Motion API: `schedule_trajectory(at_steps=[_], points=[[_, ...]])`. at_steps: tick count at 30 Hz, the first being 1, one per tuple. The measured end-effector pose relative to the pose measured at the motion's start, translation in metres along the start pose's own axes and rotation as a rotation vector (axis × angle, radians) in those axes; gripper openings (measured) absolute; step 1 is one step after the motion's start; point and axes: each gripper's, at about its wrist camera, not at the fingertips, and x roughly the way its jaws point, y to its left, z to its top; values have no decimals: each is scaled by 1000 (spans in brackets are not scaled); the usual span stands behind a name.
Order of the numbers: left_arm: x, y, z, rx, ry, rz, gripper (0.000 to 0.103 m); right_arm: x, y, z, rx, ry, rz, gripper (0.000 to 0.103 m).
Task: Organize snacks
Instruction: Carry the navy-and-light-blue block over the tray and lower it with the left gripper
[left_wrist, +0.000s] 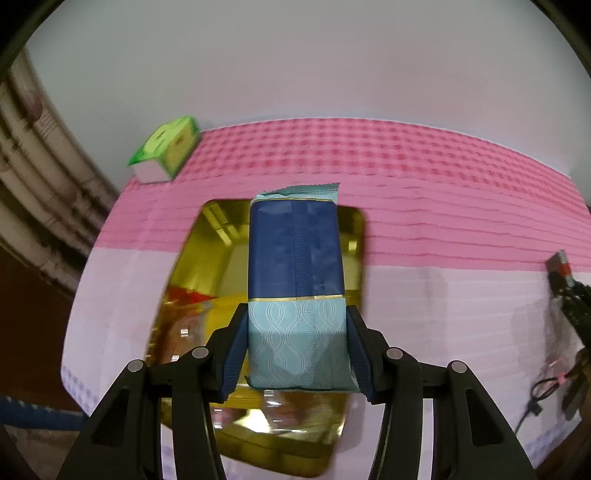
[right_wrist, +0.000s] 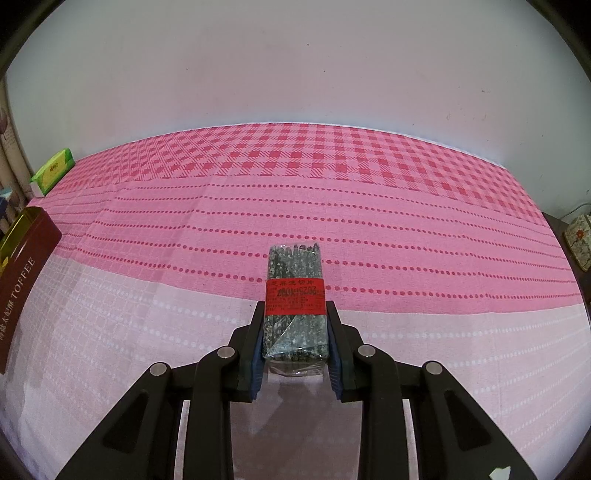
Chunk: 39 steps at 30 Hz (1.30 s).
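The snacks are split between my two tongs. In the left wrist view, my left gripper (left_wrist: 297, 343) is clamped on a long foil packet, navy above and pale blue wave-patterned below (left_wrist: 297, 288). I hold it over the shiny gold tin tray (left_wrist: 354, 236), which I judge is where it belongs; blurred wrappers already lie inside. A green tissue pack (left_wrist: 168, 149) sits at the cloth's far corner.

In the right wrist view, my right gripper (right_wrist: 295, 345) pinches a clear-wrapped dark sesame bar with a red label (right_wrist: 295, 302), low over the pink checked tablecloth (right_wrist: 406, 221), well apart from the maroon toffee box (right_wrist: 26, 273) at the left edge, so it waits its turn.
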Motion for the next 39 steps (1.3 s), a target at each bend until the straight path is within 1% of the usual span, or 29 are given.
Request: schedule_trajectory(at_steps=[5,9,11,14,17,26,32,39], points=[[14,26,-2,28,21,54,51,0,0,0,-1,0,0,26],[27,41,-4,35,55,50,51,0,1,0,-1,0,0,26],[33,44,-6,45,67,56,51,0,1,0,-1,0,0,26],[42,47,-8,64,80,45,51,0,1,0,-2,0,-1,26],[50,47,-9,81,94,52,51,0,0,0,-4,0,-3,26],[54,42,-10,136,84,81,51,0,0,0,-7,0,-7,26],[55,39,-9,147,87,98,52,0,0,0,-9,0,-9,26],[53,39,-9,147,81,95,53,0,1,0,-17,0,-17,26]])
